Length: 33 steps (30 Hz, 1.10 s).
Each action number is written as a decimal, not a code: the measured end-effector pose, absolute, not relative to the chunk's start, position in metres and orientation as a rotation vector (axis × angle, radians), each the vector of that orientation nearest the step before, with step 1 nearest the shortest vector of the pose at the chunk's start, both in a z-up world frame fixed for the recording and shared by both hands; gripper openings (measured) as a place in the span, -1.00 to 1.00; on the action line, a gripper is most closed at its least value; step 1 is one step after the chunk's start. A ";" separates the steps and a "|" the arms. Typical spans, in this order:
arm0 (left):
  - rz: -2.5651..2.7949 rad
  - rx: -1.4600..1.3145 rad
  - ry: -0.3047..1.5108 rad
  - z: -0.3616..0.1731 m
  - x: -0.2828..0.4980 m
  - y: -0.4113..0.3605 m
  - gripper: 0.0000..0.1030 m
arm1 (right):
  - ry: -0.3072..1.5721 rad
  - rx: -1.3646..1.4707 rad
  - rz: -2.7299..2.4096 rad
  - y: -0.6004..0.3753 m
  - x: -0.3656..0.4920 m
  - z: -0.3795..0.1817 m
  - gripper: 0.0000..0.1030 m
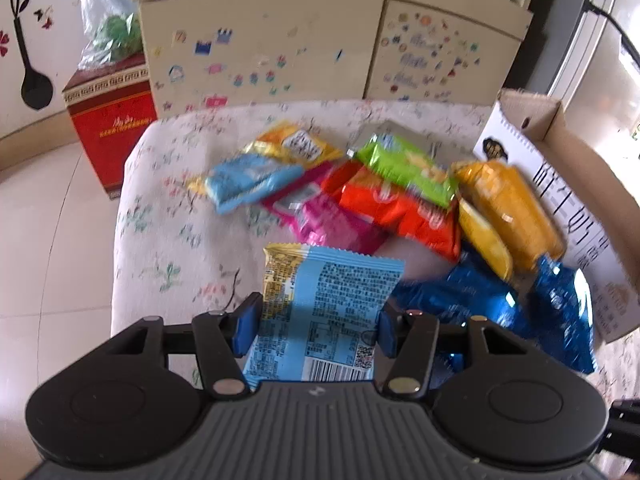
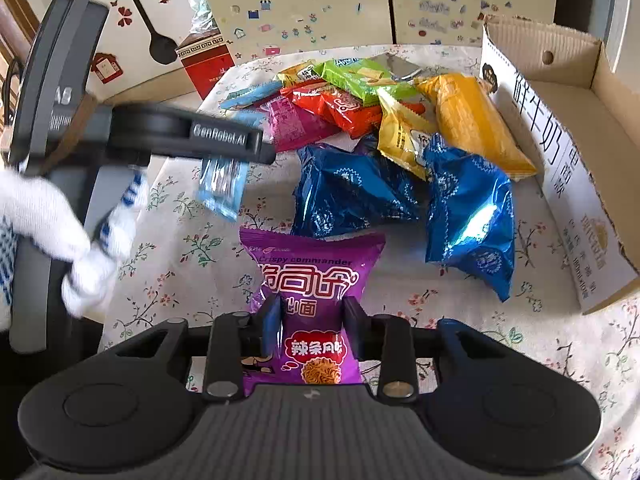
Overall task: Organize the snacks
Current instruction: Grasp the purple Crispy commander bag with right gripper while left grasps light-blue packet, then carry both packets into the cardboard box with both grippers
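Clamped between left gripper (image 1: 312,326) pads: light-blue packet (image 1: 320,312), lifted above floral cloth (image 1: 168,240). Pinched at the waist by right gripper (image 2: 310,320): purple noodle packet (image 2: 316,292). Beyond, heaped on the cloth: two dark-blue bags (image 2: 468,216), orange, yellow, green, pink packets, beside cardboard box (image 2: 568,128).

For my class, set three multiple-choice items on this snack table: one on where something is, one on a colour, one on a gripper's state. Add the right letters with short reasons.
1. Where is the cardboard box?
A. right of the snack pile
B. left of the pile
C. on the floor

2. What colour is the packet in the right gripper?
A. green
B. purple
C. white

3. What is the left gripper doing?
A. hanging open
B. gripping a light blue packet
C. gripping a spoon

Answers: A, the box borders the pile's right edge; B, purple wrapper between the fingers; B, both pads press that packet.
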<state>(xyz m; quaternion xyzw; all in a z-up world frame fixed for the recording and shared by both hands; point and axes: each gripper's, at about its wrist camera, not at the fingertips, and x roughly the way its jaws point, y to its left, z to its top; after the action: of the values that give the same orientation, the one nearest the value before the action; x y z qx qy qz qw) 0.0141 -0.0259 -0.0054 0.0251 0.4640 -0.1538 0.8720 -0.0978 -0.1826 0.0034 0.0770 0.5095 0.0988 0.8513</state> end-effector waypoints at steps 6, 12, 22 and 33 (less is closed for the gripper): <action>-0.319 0.025 0.991 -0.013 0.014 -0.020 0.14 | 1.108 0.229 0.222 -0.180 -0.097 0.003 0.48; -0.307 0.085 0.995 -0.023 0.011 -0.026 0.17 | 1.124 0.137 0.179 -0.162 -0.089 -0.007 0.52; -0.313 0.135 0.940 -0.014 0.000 -0.027 0.07 | 1.076 0.052 0.191 -0.155 -0.090 -0.001 0.32; -0.323 0.176 0.776 0.040 -0.018 -0.025 0.07 | 0.892 0.026 0.190 -0.175 -0.091 0.044 0.32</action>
<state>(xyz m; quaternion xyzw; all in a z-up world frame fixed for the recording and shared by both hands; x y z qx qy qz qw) -0.0177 -0.0253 0.0401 0.0854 0.3761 -0.1564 0.9093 -0.0912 -0.1754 0.0443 0.0127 0.4307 0.0917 0.8977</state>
